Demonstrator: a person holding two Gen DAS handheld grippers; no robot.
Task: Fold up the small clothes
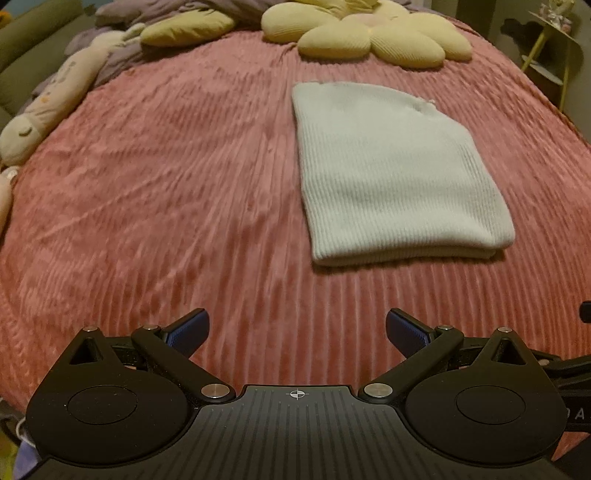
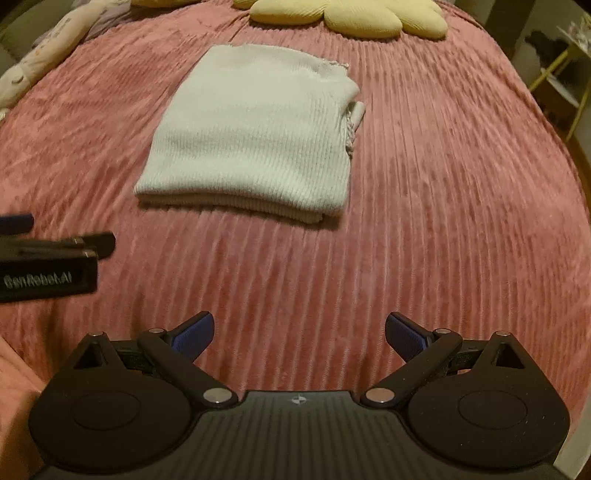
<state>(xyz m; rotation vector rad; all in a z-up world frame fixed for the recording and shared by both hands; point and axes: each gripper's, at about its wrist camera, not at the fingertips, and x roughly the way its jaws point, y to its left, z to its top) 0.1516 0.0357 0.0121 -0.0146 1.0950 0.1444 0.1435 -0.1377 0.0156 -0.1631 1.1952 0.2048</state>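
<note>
A pale ribbed knit garment point(image 1: 391, 177) lies folded into a flat rectangle on the pink ribbed bedspread point(image 1: 166, 184). In the right wrist view the same garment point(image 2: 255, 136) sits ahead and a little left, with a frayed edge at its right side. My left gripper point(image 1: 297, 328) stands open over bare bedspread, short of the garment and to its left, with nothing between its blue pads. My right gripper point(image 2: 299, 330) is open too, empty, hovering nearer than the garment's front fold. The left gripper's black body point(image 2: 48, 266) shows at the left edge of the right wrist view.
A yellow flower-shaped cushion point(image 1: 369, 33) and a yellow pillow point(image 1: 188, 27) lie at the head of the bed. A long cream plush toy point(image 1: 48, 103) runs along the left side by purple bedding point(image 1: 122, 55). A yellow-legged side table point(image 1: 554, 55) stands beyond the right edge.
</note>
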